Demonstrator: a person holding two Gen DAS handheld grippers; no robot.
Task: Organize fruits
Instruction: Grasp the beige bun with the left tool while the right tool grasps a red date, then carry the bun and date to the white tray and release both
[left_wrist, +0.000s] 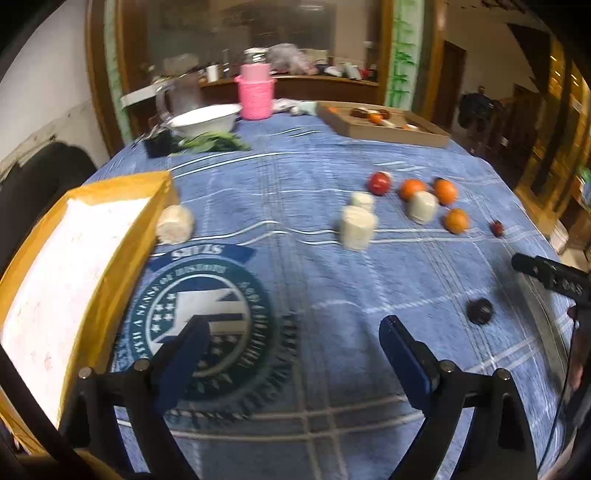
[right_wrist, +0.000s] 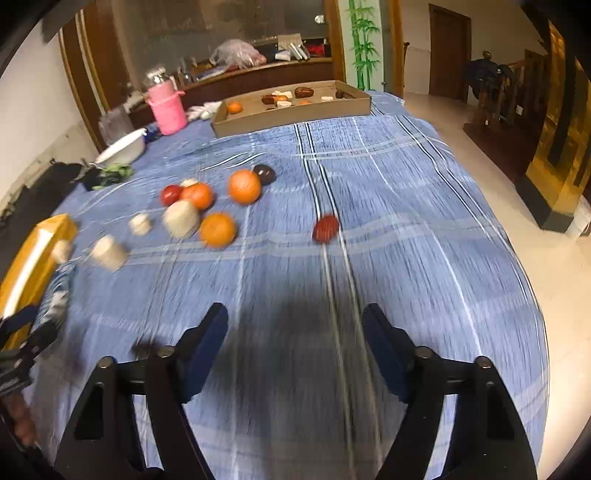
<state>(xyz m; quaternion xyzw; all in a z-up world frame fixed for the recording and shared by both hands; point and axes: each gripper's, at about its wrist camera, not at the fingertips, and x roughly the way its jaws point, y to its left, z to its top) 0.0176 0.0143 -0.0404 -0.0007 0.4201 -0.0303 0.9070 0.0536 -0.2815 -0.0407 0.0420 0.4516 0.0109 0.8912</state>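
Observation:
Fruits lie loose on a blue checked cloth (left_wrist: 295, 177). In the left wrist view, three oranges (left_wrist: 445, 190), a red fruit (left_wrist: 379, 182), a small dark red date (left_wrist: 497, 228) and a dark round fruit (left_wrist: 479, 311) sit ahead to the right, among pale cylinder pieces (left_wrist: 357, 227). My left gripper (left_wrist: 295, 325) hangs open over the cloth's printed emblem, with nothing between its fingers. In the right wrist view, my right gripper (right_wrist: 295, 314) is open above bare cloth. A red date (right_wrist: 325, 229) lies just ahead of it, and oranges (right_wrist: 218, 229) lie further left.
A yellow-rimmed box (left_wrist: 122, 258) stands at the near left. A cardboard tray (right_wrist: 295, 118) holding several pieces sits at the far side. A pink container (right_wrist: 168, 107), a white bowl (right_wrist: 122, 147) and green leaves (left_wrist: 210, 142) stand at the far left. Floor lies beyond the table's right edge.

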